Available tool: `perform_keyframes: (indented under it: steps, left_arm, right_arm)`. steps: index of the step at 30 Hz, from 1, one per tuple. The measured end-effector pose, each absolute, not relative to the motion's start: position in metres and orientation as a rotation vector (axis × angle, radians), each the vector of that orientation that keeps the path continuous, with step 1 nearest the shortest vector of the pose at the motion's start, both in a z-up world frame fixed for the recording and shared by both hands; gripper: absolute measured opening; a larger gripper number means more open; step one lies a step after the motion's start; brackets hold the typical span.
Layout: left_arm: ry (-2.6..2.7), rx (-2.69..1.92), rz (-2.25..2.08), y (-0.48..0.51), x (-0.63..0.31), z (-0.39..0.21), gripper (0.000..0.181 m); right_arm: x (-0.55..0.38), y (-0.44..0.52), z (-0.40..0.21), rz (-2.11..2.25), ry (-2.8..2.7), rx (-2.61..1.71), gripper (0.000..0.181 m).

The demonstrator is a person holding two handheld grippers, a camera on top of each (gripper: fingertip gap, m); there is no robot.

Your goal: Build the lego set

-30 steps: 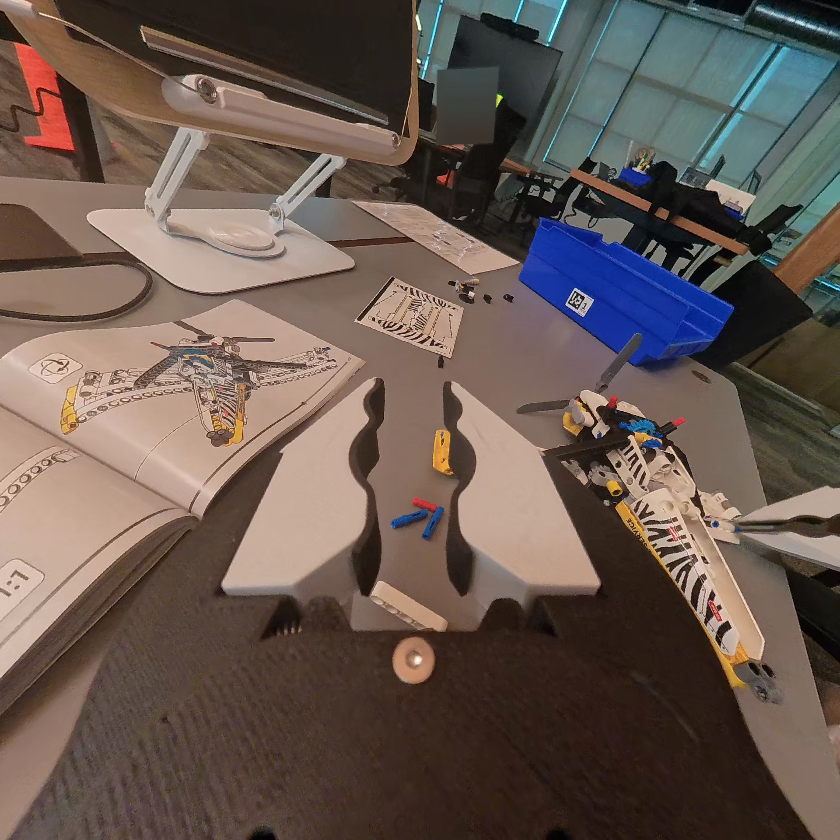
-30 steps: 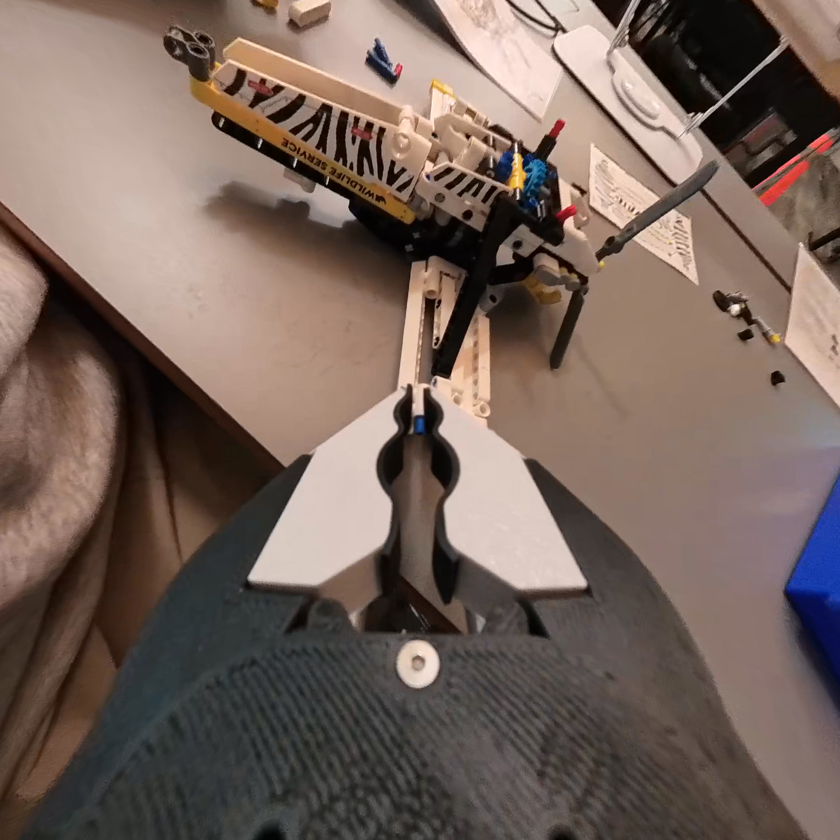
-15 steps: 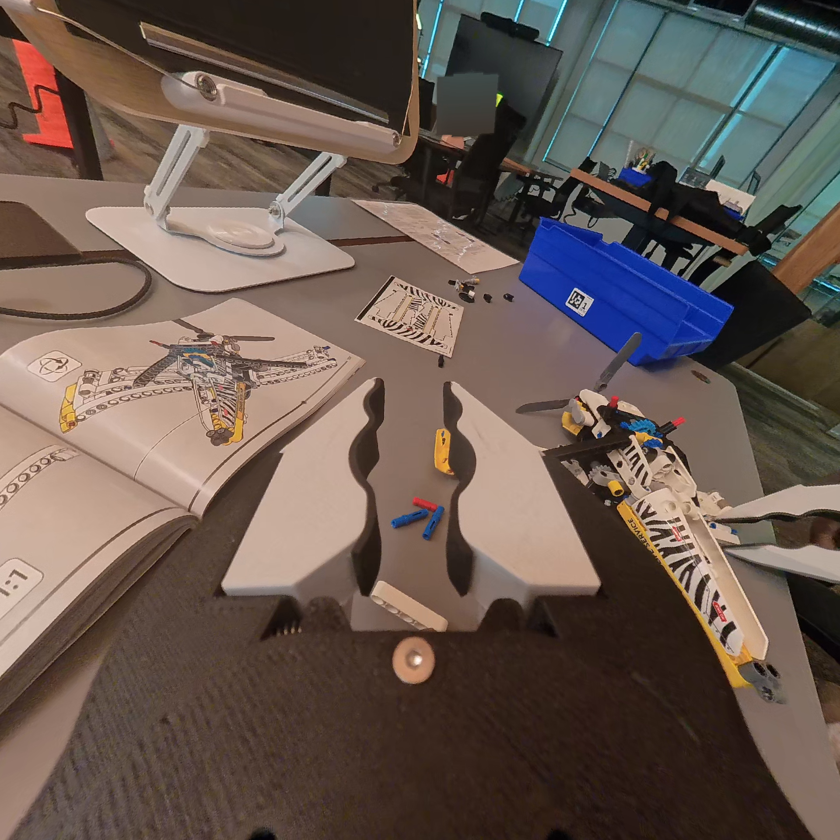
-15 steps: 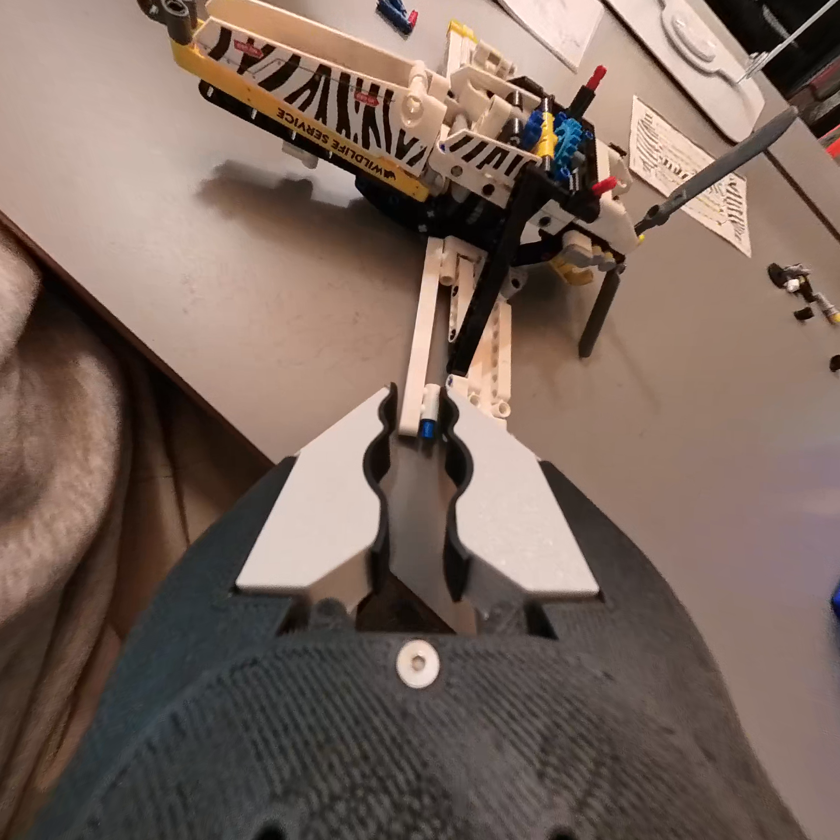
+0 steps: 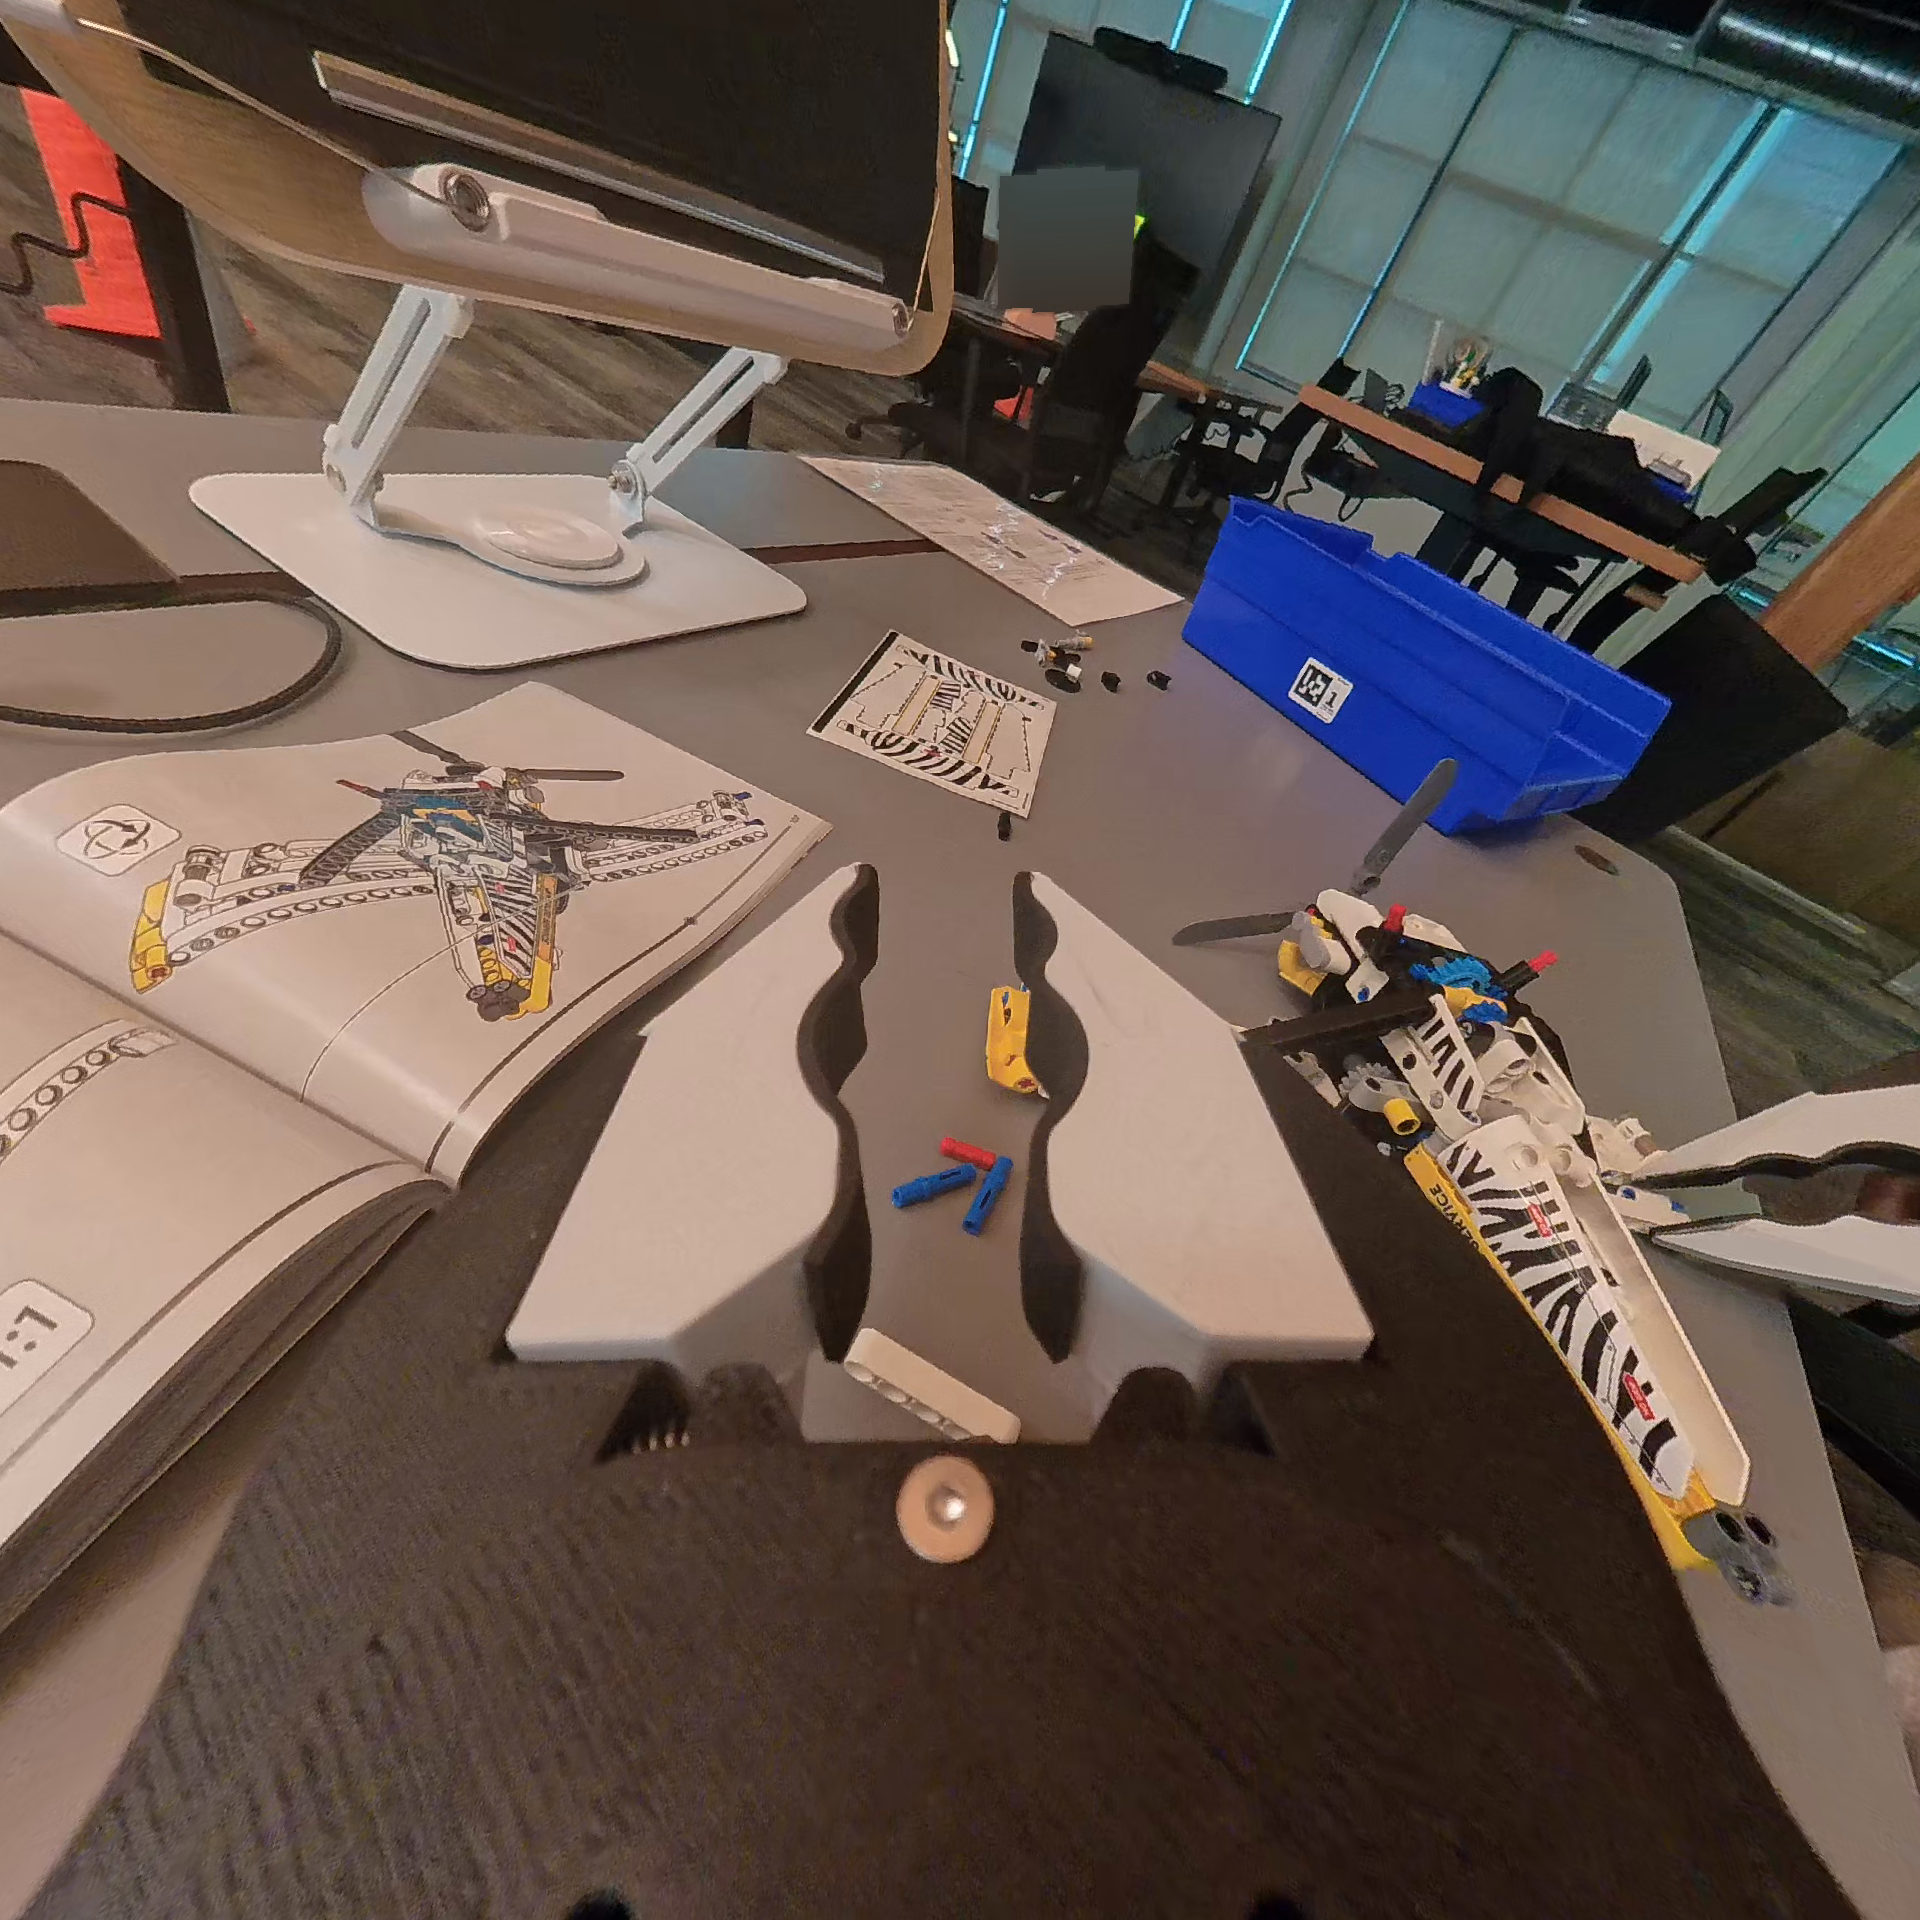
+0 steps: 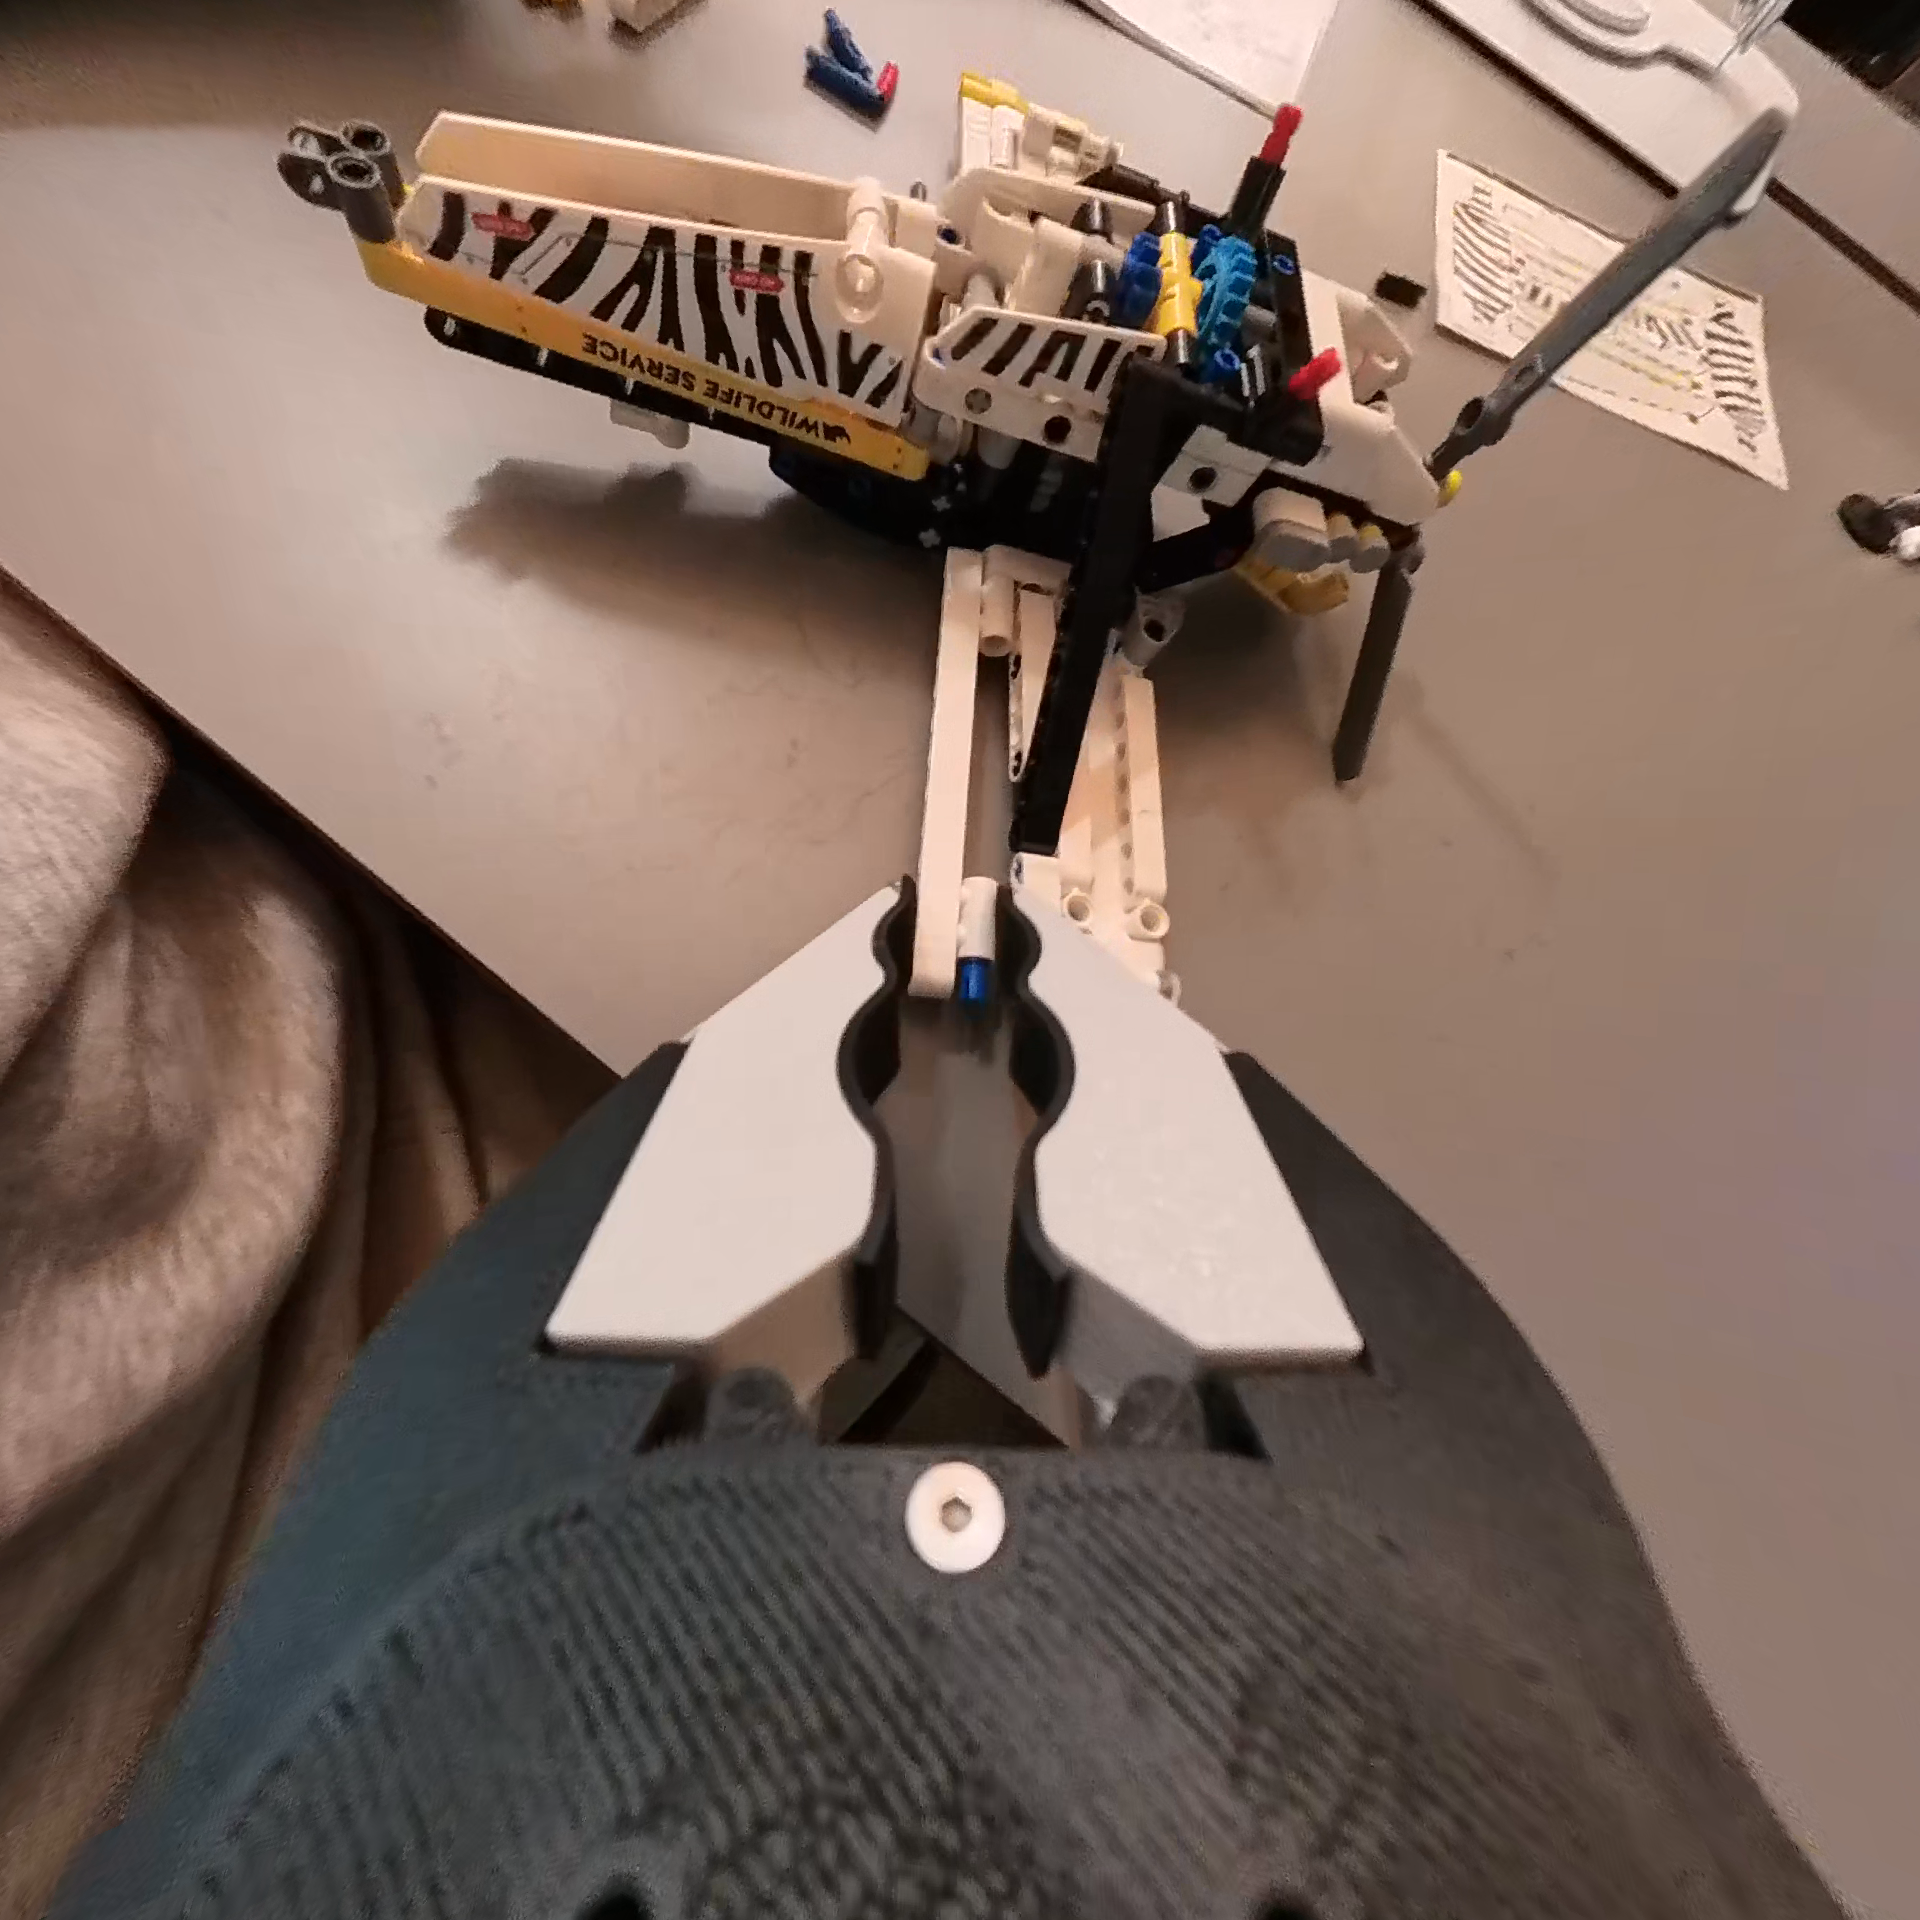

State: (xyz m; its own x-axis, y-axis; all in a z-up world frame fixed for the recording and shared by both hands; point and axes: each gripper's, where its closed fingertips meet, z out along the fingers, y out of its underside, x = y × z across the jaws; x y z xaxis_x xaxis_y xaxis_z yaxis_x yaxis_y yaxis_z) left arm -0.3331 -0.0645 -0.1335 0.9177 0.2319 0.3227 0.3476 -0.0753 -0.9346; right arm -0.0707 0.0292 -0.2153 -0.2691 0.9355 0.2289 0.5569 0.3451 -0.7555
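The zebra-striped white and yellow lego aircraft (image 6: pixel 727 343) lies on the grey table and also shows at the right of the left wrist view (image 5: pixel 1558 1278). My right gripper (image 6: pixel 961 899) is open, its jaws either side of the end of a white wing beam (image 6: pixel 951 790) that carries a blue pin (image 6: pixel 974 977). My left gripper (image 5: pixel 943 888) is open and empty above the table. Between its fingers lie a yellow piece (image 5: pixel 1008 1039), blue and red pins (image 5: pixel 951 1179) and a white beam (image 5: pixel 930 1387).
An open instruction booklet (image 5: pixel 364 935) lies at the left, with a sticker sheet (image 5: pixel 935 717) and small dark parts (image 5: pixel 1081 665) beyond. A blue bin (image 5: pixel 1434 665) and a white laptop stand (image 5: pixel 499 582) stand at the back. The table edge and beige clothing (image 6: pixel 156 935) are at my right gripper's left. Spacing between my two grippers at the tips: around 30 cm.
My right gripper was shut on the blue pin at the wing end. It has opened and moved a little forward around the wing end. The left gripper has not moved.
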Motion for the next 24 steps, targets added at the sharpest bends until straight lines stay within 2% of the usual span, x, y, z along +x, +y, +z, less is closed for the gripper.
perform_keyframes:
  steps: [10, 24]
  left_arm:
    - [-0.451, -1.663, -0.105, -0.0644, -0.3332, -0.1340, 0.024]
    - [-0.450, -1.665, -0.107, -0.0642, -0.3326, -0.1340, 0.024]
  right_arm:
    - [-0.0715, 0.0319, -0.2069, 0.980, -1.833, -1.527, 0.013]
    - [-0.0712, 0.0339, -0.2082, 0.967, -1.807, -1.527, 0.011]
